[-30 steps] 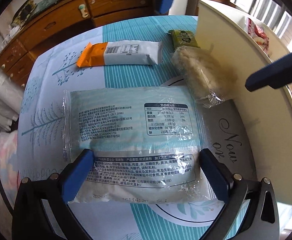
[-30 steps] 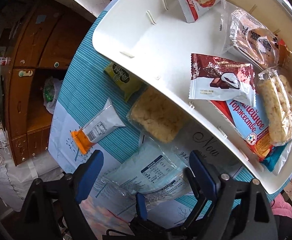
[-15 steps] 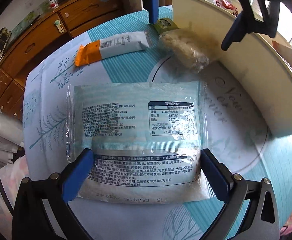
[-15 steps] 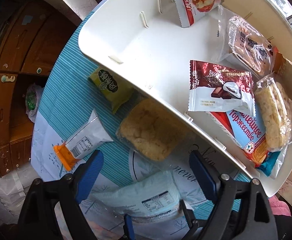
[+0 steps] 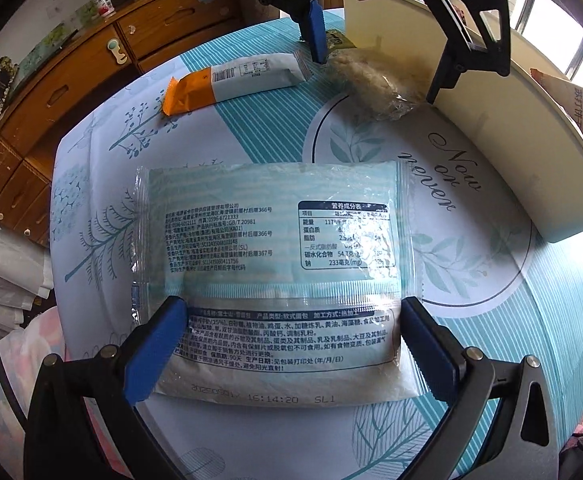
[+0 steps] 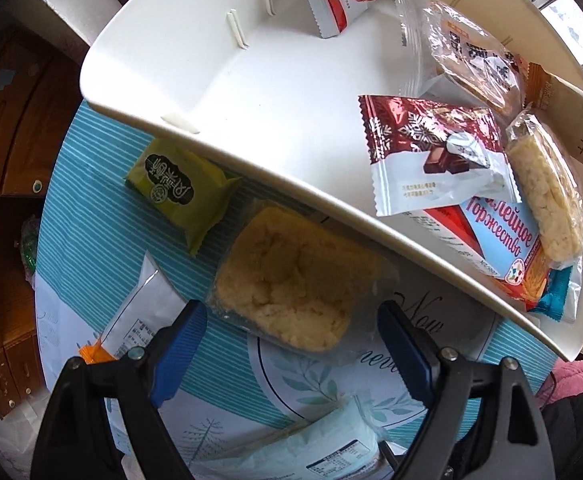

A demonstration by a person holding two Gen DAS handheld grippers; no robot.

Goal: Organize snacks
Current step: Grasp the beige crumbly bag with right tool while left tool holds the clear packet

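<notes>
In the left wrist view, the left gripper (image 5: 291,344) sits low in the frame with its blue pads pressed against both short edges of the pale blue bread packet (image 5: 275,272), grasping it; the packet lies flat on the surface (image 5: 491,320), its long axis running across the frame. Further up, the right gripper (image 6: 291,344) stands spread wide and empty, pointing down over the crumbly cake in clear wrap (image 6: 291,280). In the right wrist view that cake lies just ahead of and between its fingers, touching the near wall of the white tray (image 6: 311,184), long axis slanting from upper left to lower right. The right gripper is clearly the nearer one. Beyond lie the green packet (image 6: 179,192) and, toward the left, the orange-ended bar (image 5: 231,84).
</notes>
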